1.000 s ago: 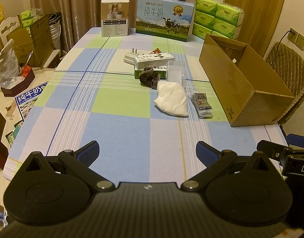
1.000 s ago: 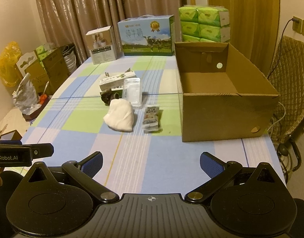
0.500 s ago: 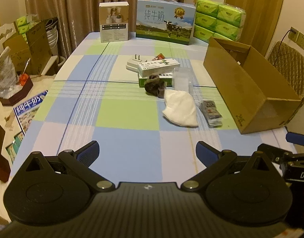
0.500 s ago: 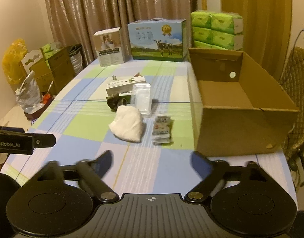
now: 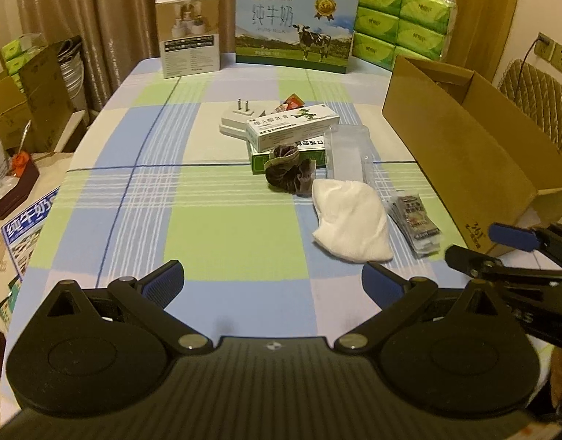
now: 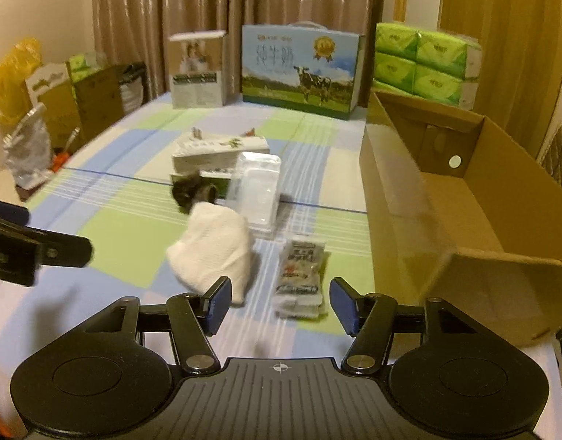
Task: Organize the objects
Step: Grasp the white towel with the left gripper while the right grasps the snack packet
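Observation:
A pile of small objects lies mid-table: a white cloth [image 5: 350,216] [image 6: 215,253], dark snack packets [image 5: 414,222] [image 6: 299,278], a clear plastic case [image 5: 348,154] [image 6: 257,190], a dark scrunchie [image 5: 288,170], two medicine boxes [image 5: 291,126] and a white plug adapter [image 5: 237,121]. An open cardboard box [image 5: 464,146] [image 6: 464,198] stands to their right. My left gripper [image 5: 271,286] is open and empty above the near table. My right gripper [image 6: 281,304] is open and empty, its fingers either side of the snack packets' near end, above them.
A milk carton box [image 5: 293,29], a beige product box [image 5: 189,33] and green tissue packs [image 5: 401,22] stand along the table's far edge. Cartons and bags sit on the floor at the left [image 5: 20,88]. A quilted chair [image 5: 537,91] is behind the cardboard box.
Both grippers have moved forward toward the pile. My right gripper has narrowed its opening and come close over the snack packets.

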